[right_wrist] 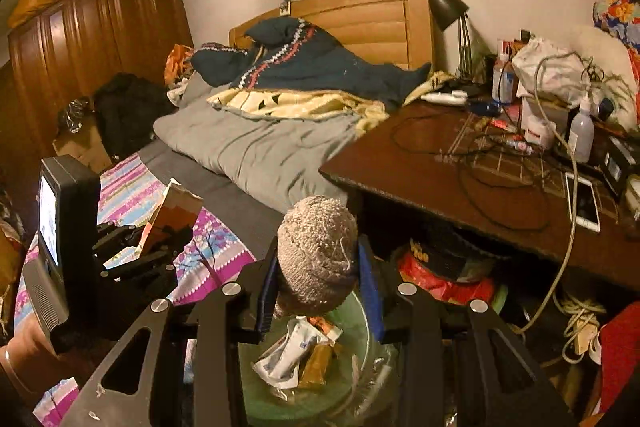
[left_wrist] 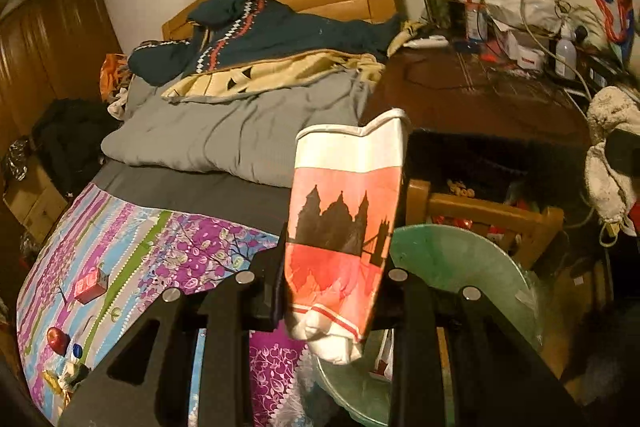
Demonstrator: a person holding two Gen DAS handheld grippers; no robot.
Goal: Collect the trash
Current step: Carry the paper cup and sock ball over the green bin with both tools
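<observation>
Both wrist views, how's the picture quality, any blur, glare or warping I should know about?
Left wrist view: dim orange indoor light, strong fisheye bending with black corners; the paper cup in the left gripper is fairly sharp, the desk murky. Right wrist view: same warm cast and warping; the grey fuzzy ball in the right gripper is sharp, the bin below soft.

Bin (right_wrist: 362,339): below the right gripper (right_wrist: 320,291), beside the bed (right_wrist: 256,147).
Desk (right_wrist: 420,163): right of the bed.
Wrappers (right_wrist: 296,351): inside the bin.
</observation>
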